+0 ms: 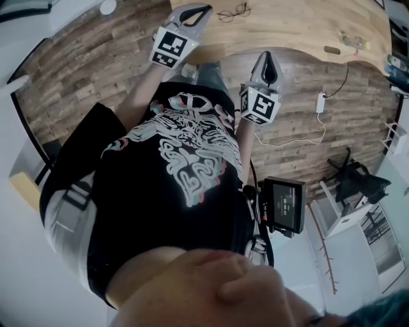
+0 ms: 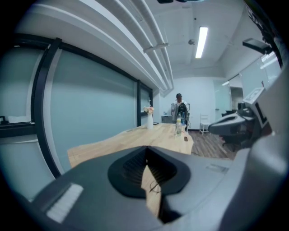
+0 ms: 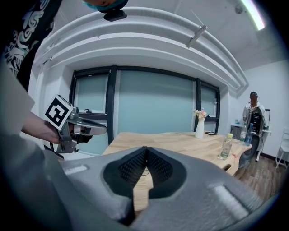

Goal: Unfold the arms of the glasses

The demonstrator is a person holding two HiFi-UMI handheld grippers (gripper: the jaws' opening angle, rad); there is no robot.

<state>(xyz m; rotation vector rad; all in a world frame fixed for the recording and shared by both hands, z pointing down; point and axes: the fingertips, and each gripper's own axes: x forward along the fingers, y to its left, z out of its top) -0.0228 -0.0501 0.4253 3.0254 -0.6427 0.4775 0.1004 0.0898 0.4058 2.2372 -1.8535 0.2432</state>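
Left gripper (image 1: 203,9) and right gripper (image 1: 269,56) were both clenched on nothing, short of the glasses (image 1: 233,12).
The glasses lay on the table (image 1: 300,32) near its edge, long side running along it. The left gripper was just beside them, the right farther back, off the edge. Bare wood lay all around them.

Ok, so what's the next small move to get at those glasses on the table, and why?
Probably ease the left gripper forward to the glasses, opening it on the way. They lie untouched on the wooden table, just ahead of it; the right gripper is farther back, and both are shut and empty.
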